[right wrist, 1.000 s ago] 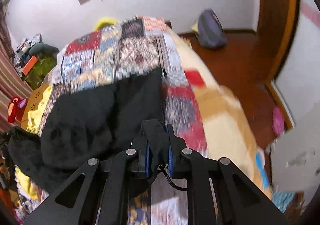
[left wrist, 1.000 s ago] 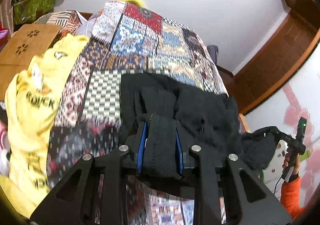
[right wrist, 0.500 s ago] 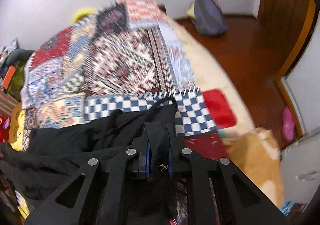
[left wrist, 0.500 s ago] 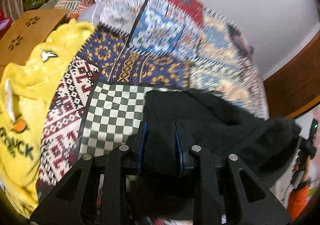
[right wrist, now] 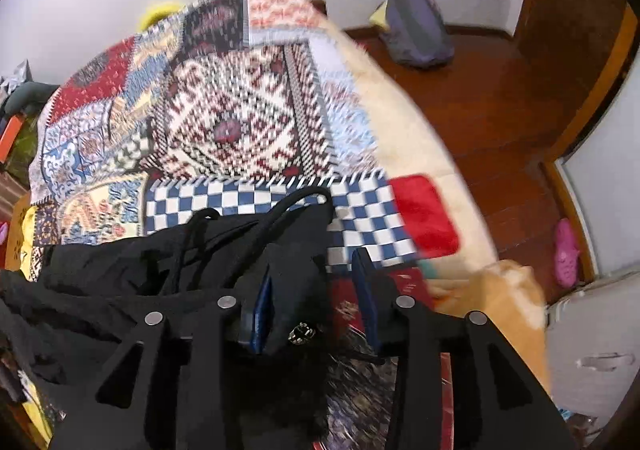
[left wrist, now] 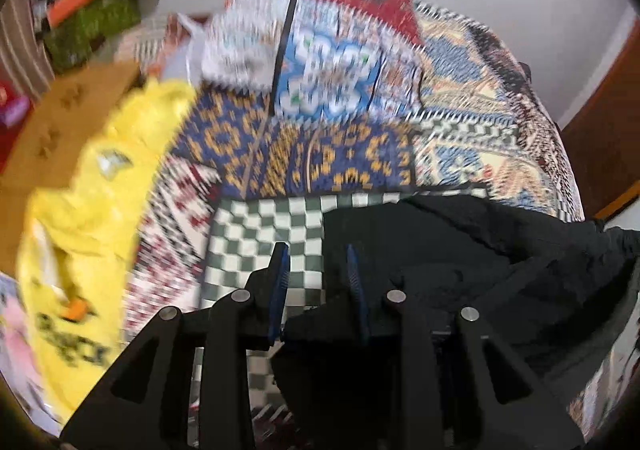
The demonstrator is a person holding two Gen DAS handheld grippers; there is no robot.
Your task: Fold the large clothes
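Left claw (left wrist: 316, 270): jaws have just been opening, now apart at a moderate width. Left of it, a yellow garment (left wrist: 92, 202) lies well off on the bed edge. Checkered patch of the patchwork quilt (left wrist: 256, 234) shows through the gap and just ahead. The black garment (left wrist: 460, 262) lies against the right blue pad and spreads out rightward and below the claw; the left pad stands clear of the cloth, so no grip.

Right claw (right wrist: 316, 278): jaws have just been opening, now parted. Black garment (right wrist: 168, 274) lies left of and under it; a fold with a small metal fitting sits between the jaws against the left pad, right pad free. Drawstring (right wrist: 276, 214) loops just ahead over blue-white checks. Right of the claw, a red patch (right wrist: 424, 214), then wooden floor (right wrist: 500, 98) with a pink slipper (right wrist: 566, 250); a grey backpack (right wrist: 416, 30) far ahead-right.
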